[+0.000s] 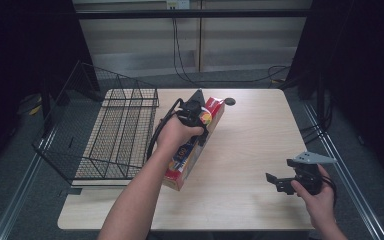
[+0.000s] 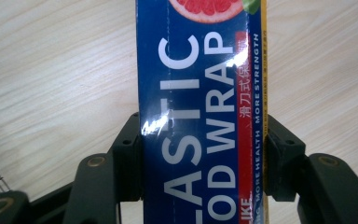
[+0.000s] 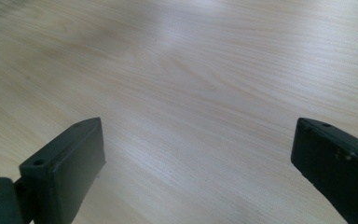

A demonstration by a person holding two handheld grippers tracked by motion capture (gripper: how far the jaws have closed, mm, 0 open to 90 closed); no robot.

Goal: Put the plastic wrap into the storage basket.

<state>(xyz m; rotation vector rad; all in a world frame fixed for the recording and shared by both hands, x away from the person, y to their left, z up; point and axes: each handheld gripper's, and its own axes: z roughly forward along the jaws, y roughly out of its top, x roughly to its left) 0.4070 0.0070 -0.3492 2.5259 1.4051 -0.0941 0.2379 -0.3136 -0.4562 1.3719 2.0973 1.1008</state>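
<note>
A long plastic wrap box (image 1: 192, 150), blue and red with white lettering, lies slanted at the left-centre of the wooden table (image 1: 250, 145). My left gripper (image 1: 200, 127) is shut on its middle. In the left gripper view the two black jaws clamp both long sides of the box (image 2: 200, 116), and the gripper (image 2: 204, 154) looks straight down on its printed face. My right gripper (image 1: 276, 182) is held low at the front right of the table, open and holding nothing. In the right gripper view its jaws stand wide apart over bare wood (image 3: 196, 154).
A black wire basket (image 1: 115, 130) stands at the table's left edge, right beside the box. A small dark round object (image 1: 229, 101) lies near the far edge behind the box. Cables (image 1: 190, 75) run across the floor beyond the table.
</note>
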